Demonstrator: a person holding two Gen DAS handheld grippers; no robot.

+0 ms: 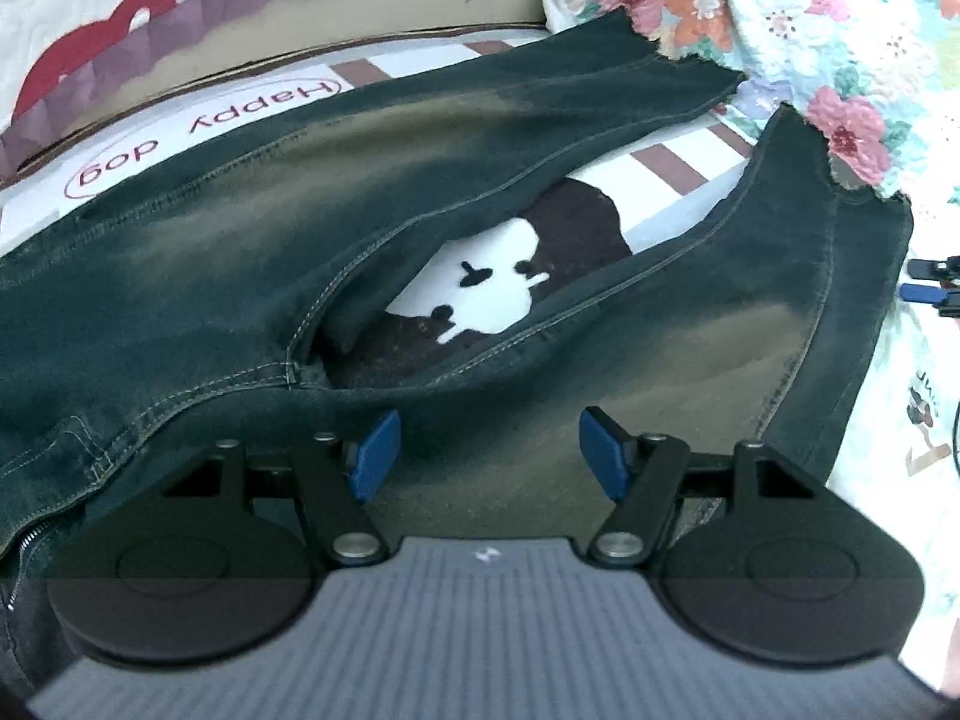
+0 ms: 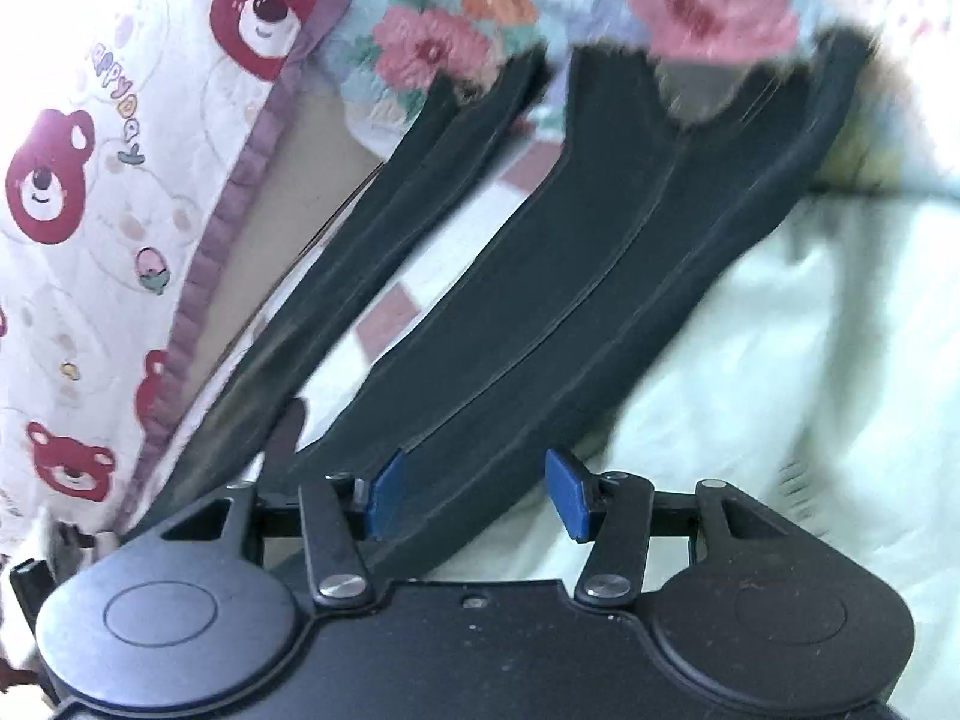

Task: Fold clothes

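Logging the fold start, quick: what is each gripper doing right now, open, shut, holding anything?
Left gripper: open, nothing held, above the jeans.
Right gripper: open, nothing held, above a jeans leg.

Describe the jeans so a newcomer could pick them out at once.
Start at the bed sheet printed "Happy dog". Spread across it lie the jeans, legs parted in a V over a cartoon dog print. They are the only dark, faded denim among pale, floral bedding.
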